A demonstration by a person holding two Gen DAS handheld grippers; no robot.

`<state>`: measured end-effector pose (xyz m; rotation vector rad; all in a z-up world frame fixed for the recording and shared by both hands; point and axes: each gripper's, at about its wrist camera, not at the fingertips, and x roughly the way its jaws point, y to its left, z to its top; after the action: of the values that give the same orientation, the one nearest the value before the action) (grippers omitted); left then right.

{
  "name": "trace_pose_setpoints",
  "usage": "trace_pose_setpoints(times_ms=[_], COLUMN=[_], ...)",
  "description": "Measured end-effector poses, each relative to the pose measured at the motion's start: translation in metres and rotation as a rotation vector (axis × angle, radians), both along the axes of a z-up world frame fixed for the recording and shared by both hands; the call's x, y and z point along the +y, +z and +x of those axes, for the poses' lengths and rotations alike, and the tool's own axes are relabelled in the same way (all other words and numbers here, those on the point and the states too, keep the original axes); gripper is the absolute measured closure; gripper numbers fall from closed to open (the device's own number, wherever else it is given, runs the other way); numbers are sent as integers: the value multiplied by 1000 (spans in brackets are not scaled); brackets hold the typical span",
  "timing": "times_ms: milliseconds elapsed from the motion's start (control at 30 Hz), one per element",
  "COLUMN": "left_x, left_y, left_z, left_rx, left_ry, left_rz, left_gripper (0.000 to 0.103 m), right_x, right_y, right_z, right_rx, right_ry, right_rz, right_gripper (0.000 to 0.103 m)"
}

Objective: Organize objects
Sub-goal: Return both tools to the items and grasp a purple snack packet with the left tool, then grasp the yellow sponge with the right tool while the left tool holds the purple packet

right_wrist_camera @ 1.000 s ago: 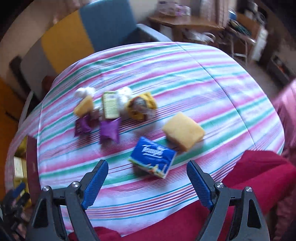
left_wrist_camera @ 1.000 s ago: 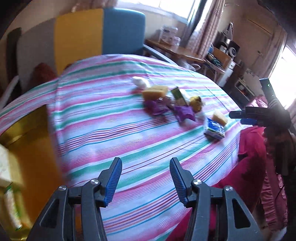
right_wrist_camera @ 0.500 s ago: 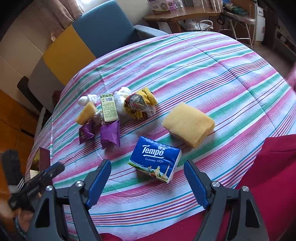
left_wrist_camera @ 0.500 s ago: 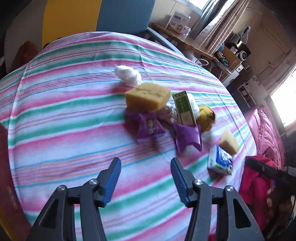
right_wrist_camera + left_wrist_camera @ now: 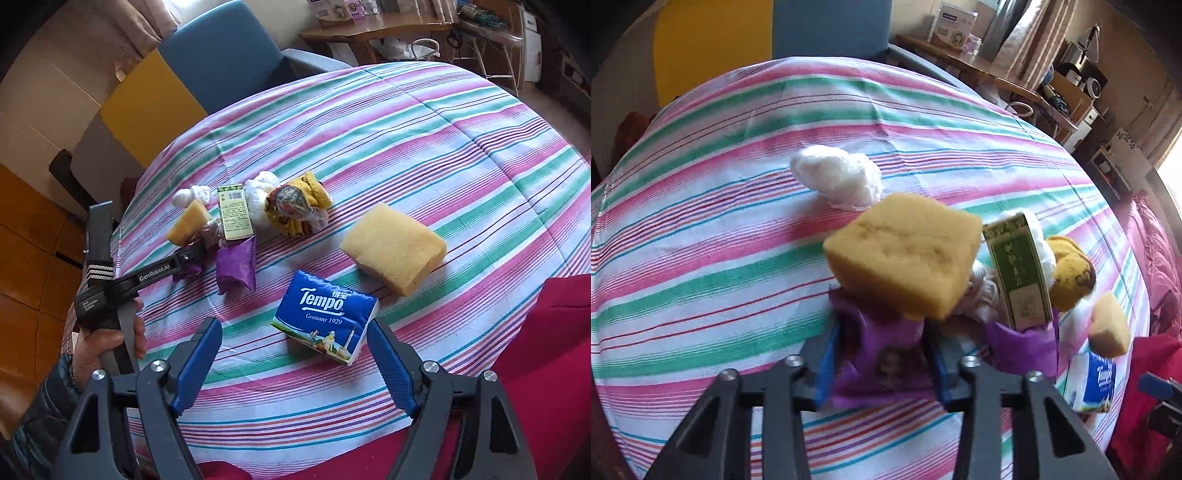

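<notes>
On the striped tablecloth a cluster lies: a yellow sponge, a green box, a white wad and two purple packets. My left gripper is closing, its pads against the sides of the nearer purple packet, just below the sponge. The right wrist view shows that gripper at the cluster's left end beside the other purple packet. My right gripper stands open above a blue Tempo tissue pack, which lies just ahead of its fingers, untouched.
A larger yellow sponge lies right of the tissue pack, a yellow wrapped bundle behind it. A red cloth covers the near right edge. A blue and yellow chair stands behind the table. A hand holds the left gripper.
My left gripper swept forward and down from the table's left edge to the cluster, and its jaws narrowed around the purple packet. The right gripper stayed over the tissue pack.
</notes>
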<state>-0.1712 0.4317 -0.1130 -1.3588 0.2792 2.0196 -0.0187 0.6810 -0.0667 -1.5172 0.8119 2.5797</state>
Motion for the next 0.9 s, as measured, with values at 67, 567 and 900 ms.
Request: trace_pose_setpoints(times_ms=[67,567,900], left_x=[-10,-110,-117], left_y=[0,6,10], left_z=[6,100,104], left_rx=[2,91,85], left_ry=[-22,-52,-36], left_rz=[4,-6,28], left_gripper=[74,74,75], right_x=[0,39,29], right_y=[-1,-22,-63], right_z=[-2,-61,-99], right_rx=[-5,-318,-464], right_ry=[11,162,264], right_rz=[-6,342,482], right_gripper=[22,22,42])
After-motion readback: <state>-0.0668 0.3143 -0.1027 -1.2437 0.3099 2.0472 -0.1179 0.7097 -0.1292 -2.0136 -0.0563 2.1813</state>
